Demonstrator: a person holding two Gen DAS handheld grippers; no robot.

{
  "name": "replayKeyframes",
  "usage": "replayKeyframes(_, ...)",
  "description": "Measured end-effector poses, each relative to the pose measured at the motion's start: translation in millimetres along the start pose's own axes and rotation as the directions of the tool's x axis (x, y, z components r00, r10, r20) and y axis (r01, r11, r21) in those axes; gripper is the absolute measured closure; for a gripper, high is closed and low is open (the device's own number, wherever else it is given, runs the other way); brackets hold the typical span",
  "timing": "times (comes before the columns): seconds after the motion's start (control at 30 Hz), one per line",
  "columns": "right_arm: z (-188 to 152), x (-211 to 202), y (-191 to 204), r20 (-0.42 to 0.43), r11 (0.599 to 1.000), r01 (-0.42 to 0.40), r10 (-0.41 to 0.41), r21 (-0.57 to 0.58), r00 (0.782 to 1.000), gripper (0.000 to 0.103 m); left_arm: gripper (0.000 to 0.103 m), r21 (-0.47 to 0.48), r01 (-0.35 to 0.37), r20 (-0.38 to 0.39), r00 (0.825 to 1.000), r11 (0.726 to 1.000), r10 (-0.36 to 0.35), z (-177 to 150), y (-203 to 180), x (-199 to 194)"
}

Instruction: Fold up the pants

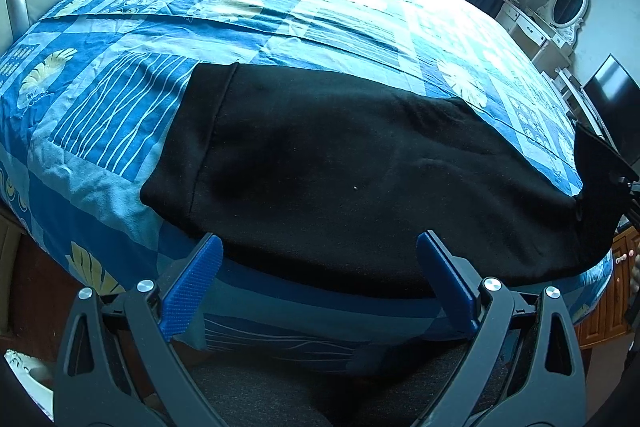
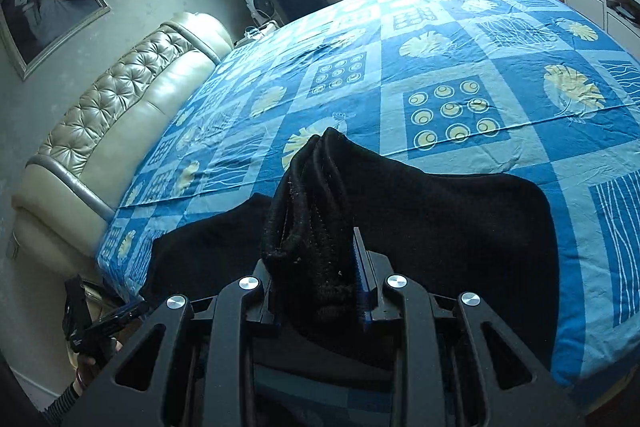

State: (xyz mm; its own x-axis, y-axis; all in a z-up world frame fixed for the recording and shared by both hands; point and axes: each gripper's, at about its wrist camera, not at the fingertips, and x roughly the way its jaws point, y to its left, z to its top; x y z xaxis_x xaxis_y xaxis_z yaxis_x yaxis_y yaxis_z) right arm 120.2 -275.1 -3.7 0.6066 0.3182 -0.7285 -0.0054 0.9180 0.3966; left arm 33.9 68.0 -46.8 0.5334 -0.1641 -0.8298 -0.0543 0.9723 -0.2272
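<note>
Black pants [image 1: 340, 163] lie along the near edge of the bed, hem band at the left. My left gripper [image 1: 320, 267] is open, blue pads wide apart, at the near edge of the pants with nothing between them. My right gripper [image 2: 316, 267] is shut on a bunched end of the pants [image 2: 316, 195] and holds it raised above the bed; the rest of the pants [image 2: 460, 227] drapes down onto the cover. In the left wrist view that lifted end [image 1: 596, 179] shows at the far right with the other gripper behind it.
The bed has a blue patterned cover [image 2: 440, 67] and a cream tufted headboard [image 2: 132, 95]. A white dresser with an oval mirror [image 1: 560, 11] and a dark screen [image 1: 612, 87] stand beyond the bed. Windows with dark curtains are at the back.
</note>
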Motion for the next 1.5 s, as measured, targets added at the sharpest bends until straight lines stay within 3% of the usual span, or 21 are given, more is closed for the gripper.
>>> replayKeyframes(0.13, -16, 33, 19, -0.047, 0.994, 0.081, -0.085, -0.074, 0.995, 0.076, 0.006, -0.007, 0.002, 0.004, 1.000, 1.000, -0.002, 0, 0, -2)
replayKeyframes(0.4, -46, 81, 46, -0.119, 0.977, 0.135, -0.156, -0.168, 0.981, 0.076, 0.006, -0.006, 0.003, -0.001, 1.000, 1.000, -0.003, 0, -1, -1)
replayKeyframes(0.63, -60, 95, 58, -0.131, 0.955, 0.178, -0.213, -0.238, 0.968, 0.076, 0.006, -0.012, 0.004, -0.006, 1.000, 1.000, -0.004, 0, -1, 1)
replayKeyframes(0.93, -72, 98, 68, -0.135, 0.943, 0.183, -0.226, -0.277, 0.965, 0.070, 0.006, 0.007, 0.008, -0.003, 1.000, 1.000, -0.008, -2, -6, 1)
replayKeyframes(1.2, -81, 98, 81, -0.183, 0.972, 0.073, -0.116, -0.222, 0.976, 0.060, 0.006, 0.003, 0.011, -0.009, 1.000, 1.000, -0.011, -2, -6, 2)
replayKeyframes(1.5, -90, 103, 96, -0.181, 0.961, 0.095, -0.145, -0.260, 0.973, 0.049, 0.006, 0.010, 0.011, -0.010, 1.000, 1.000, -0.011, -3, -8, 2)
